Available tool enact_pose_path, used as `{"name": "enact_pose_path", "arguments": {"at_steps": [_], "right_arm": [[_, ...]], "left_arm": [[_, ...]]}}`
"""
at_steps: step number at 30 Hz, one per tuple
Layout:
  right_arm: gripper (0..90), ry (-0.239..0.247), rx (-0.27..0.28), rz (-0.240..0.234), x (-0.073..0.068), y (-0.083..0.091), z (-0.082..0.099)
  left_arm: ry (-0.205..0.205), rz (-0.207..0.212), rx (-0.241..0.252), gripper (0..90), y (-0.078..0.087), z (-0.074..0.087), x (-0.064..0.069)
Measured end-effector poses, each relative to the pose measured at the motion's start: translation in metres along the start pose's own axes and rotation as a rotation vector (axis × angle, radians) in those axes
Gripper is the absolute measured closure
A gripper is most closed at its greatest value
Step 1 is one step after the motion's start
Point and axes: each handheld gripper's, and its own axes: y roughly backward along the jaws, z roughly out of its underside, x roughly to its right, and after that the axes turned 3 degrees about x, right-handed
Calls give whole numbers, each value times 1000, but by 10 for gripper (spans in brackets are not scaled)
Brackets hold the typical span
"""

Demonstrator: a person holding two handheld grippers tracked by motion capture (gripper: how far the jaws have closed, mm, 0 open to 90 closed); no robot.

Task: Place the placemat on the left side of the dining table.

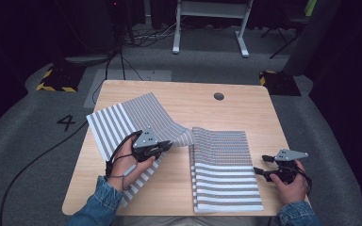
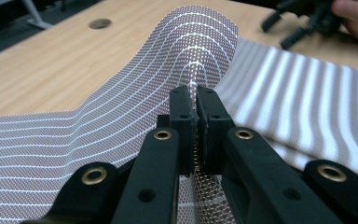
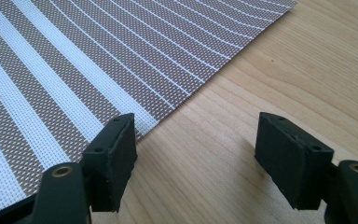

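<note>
Woven, striped mats lie on the pale wood surface [image 1: 245, 101], two of them side by side. The left mat [image 1: 122, 120] is partly lifted: its near edge is pinched in the left tool [image 2: 196, 114], whose jaws are pressed together on the mesh, and from there the mat arches up and runs away toward the far side of the surface, its right corner curling down to meet the other mat. In the high view the left tool [image 1: 162, 147] sits over the lifted mat's right part, held by the left hand [image 1: 125, 165] in a denim sleeve.

The right mat [image 1: 224, 165] lies flat, its long side running from near to far. The right tool [image 1: 259, 165] rests just beside this mat's right edge, on bare wood, held by the right hand [image 1: 290, 186]. In the right gripper view its jaws stand wide apart with nothing between them; one jaw is at the mat's edge, the other over wood.

A round hole [image 1: 218, 96] sits near the surface's far edge.
</note>
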Motion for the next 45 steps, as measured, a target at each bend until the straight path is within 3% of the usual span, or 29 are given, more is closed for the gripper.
{"name": "enact_pose_path", "arguments": {"at_steps": [4,7,12,14,16,18,21,22,23,24,25,26,27,29,30,32,35,38,42,43,45], "right_arm": [[294,-1,0,-3,0,0,0],[289,-3,0,-3,0,0,0],[281,-5,2,-5,0,-2,-1],[278,-2,3,-9,1,-2,-1],[275,0,3,-10,1,-3,-2],[273,-1,-1,-10,1,-3,-2],[272,0,-4,-9,2,-4,-3],[272,2,-4,-10,2,-4,-3],[272,2,-4,-10,2,-4,-3],[271,0,-3,-7,2,-4,-3],[271,0,-3,-7,2,-5,-4],[271,0,-3,-7,2,-5,-4],[270,0,-3,-6,2,-5,-4],[270,1,-3,-6,2,-5,-4],[270,0,-3,-7,2,-5,-4],[270,0,-3,-6,2,-5,-4],[270,1,-3,-6,2,-5,-4],[270,1,-3,-6,2,-5,-3],[270,2,-3,-6,2,-5,-3],[270,2,-3,-6,2,-5,-3],[270,1,-3,-6,2,-5,-3]], "left_arm": [[-41,40,-25,859,9,7,10],[-40,91,-58,848,17,13,16],[-46,106,-76,846,31,24,24],[-31,118,-85,828,37,28,26],[15,169,-115,769,44,35,28],[77,188,-149,563,50,43,32],[140,86,-116,360,63,53,34],[164,50,-119,344,66,56,33],[164,50,-119,343,66,56,33],[216,-85,-142,334,74,65,27],[236,-125,-151,328,76,68,24],[236,-125,-151,323,76,68,24],[293,-267,-170,311,83,76,10],[318,-368,-170,310,88,83,-1],[350,-414,-157,310,89,86,-8],[403,-468,-154,309,90,94,-26],[494,-504,-196,299,84,103,-55],[519,-587,-229,302,74,107,-85],[578,-611,-282,288,64,110,-111],[578,-611,-282,290,64,110,-111],[632,-614,-342,305,56,114,-119]]}}
